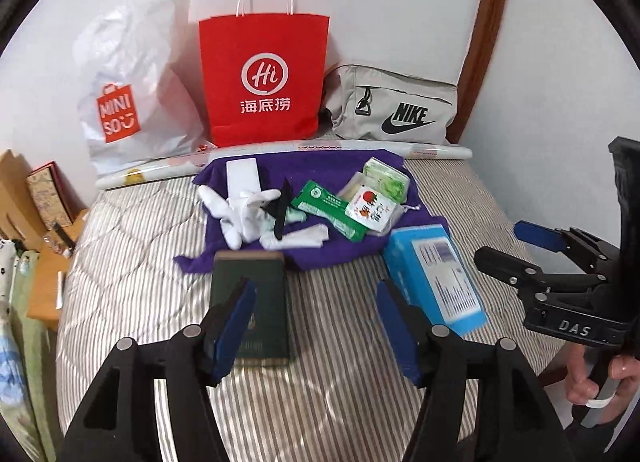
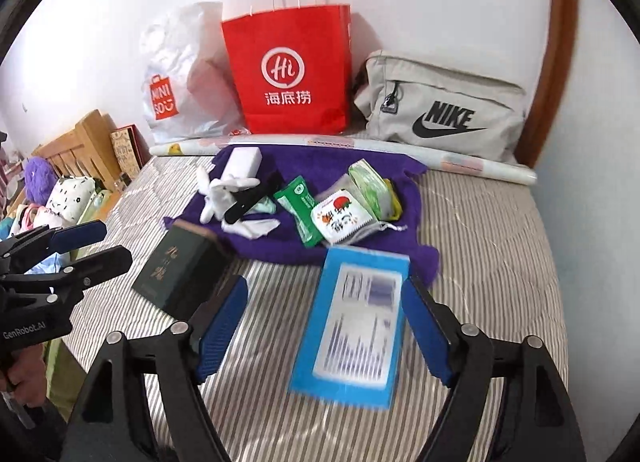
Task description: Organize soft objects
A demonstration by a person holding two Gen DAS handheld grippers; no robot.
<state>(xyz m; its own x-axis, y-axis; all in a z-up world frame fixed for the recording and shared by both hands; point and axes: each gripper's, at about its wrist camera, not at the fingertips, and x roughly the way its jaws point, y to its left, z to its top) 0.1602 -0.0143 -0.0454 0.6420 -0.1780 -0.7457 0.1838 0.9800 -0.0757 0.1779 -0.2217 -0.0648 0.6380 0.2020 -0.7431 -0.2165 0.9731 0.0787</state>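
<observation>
Both tongs hang above a bed (image 1: 132, 246) with a grey-striped quilted cover. The left tongs (image 1: 316, 322) stand spread, blue pads apart, nothing between them; seen past the left pad, a dark green box (image 1: 260, 294) lies flat on the cover. The right tongs (image 2: 324, 326) are likewise spread and pinch nothing; a blue box with a white printed label (image 2: 360, 322) lies on the cover in the gap between the pads, not touched by either. In the left wrist view a hand (image 1: 600, 378) grips the handle of the right tongs at the frame's right edge. The soft objects sit farther back on a purple cloth (image 2: 320, 169) spread over the bed: a heap of white socks (image 1: 240, 213) with a black strip lying across it, a flat white block (image 1: 242, 177) just behind, a green packet (image 2: 300, 213), a packet with a strawberry print (image 2: 340, 217) and a pale green pack (image 2: 368, 181) touching one another. The blue box's far end overlaps the cloth's near edge. Behind the cloth lies a long patterned roll (image 2: 460, 159). Against the wall stand a white Miniso plastic bag (image 1: 132, 89), a red paper bag with white handles (image 1: 264, 77) and a beige Nike pouch (image 2: 444, 109).
</observation>
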